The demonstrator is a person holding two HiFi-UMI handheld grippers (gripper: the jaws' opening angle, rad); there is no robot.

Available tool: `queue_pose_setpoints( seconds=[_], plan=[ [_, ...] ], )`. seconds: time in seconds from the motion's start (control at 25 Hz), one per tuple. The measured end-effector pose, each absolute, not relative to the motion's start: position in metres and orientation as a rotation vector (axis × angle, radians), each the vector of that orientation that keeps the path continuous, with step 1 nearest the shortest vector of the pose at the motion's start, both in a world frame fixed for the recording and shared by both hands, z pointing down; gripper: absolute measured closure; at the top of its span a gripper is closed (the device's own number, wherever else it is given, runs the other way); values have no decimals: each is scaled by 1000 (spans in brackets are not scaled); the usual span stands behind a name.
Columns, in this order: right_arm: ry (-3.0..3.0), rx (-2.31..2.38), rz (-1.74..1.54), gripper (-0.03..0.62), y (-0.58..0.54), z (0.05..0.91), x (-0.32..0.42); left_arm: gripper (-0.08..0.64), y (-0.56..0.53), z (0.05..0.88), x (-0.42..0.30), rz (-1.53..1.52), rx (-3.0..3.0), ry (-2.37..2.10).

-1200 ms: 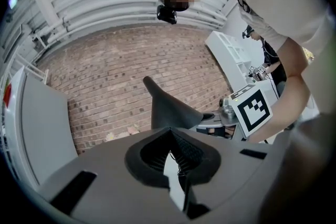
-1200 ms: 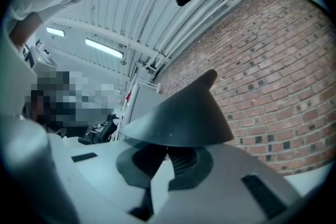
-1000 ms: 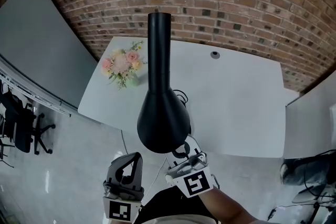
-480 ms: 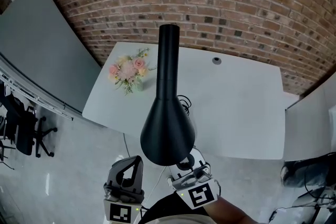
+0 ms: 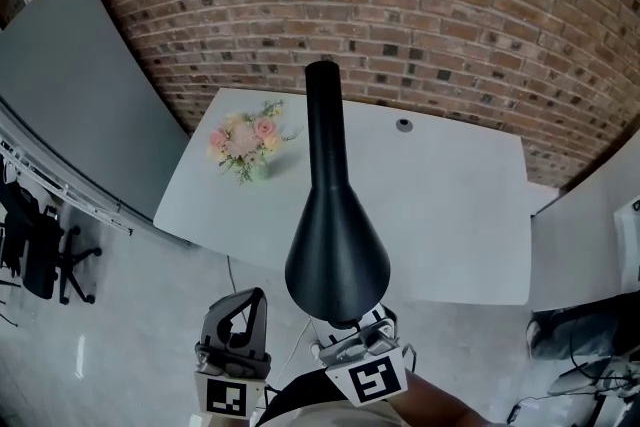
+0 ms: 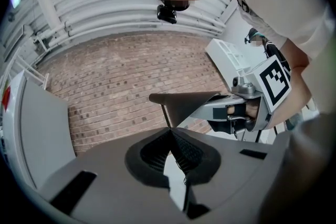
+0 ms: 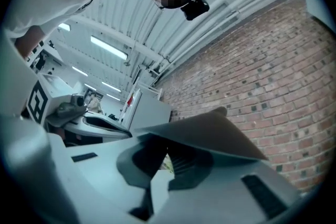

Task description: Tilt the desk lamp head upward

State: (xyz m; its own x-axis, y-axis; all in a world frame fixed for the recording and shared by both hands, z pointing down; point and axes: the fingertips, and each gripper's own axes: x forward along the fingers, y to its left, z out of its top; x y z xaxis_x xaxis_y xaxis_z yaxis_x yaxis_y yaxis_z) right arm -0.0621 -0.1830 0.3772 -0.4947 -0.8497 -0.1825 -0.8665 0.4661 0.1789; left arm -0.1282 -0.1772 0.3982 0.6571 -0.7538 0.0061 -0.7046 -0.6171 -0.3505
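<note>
- Filling the centre of the head view, lamp head (image 5: 337, 255) hangs over the white surface (image 5: 450, 205), with its wide rim at lower centre and its neck running up-frame.
- Right gripper (image 5: 358, 343) sits just below that rim: jaws together, nothing between them, tips under the shade edge.
- Left gripper (image 5: 238, 330), lower left: jaws together, empty, apart from the lamp.
- Risk: closed tips could slide off the smooth rim, and the unbraced lamp could tip toward the flowers (image 5: 245, 143), upper left.
</note>
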Motion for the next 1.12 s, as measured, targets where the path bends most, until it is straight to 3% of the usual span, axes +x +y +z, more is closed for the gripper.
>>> queue_pose_setpoints(
  seconds=[0.52,1.12],
  plan=[
    [2731,-1621,327,575,-155,379,-57,555,-164,382,-119,-87,-2571,1153],
    [2737,-1573,516,575,-145,321,-47,555,-150,365,-75,-51,-2571,1115]
  ],
)
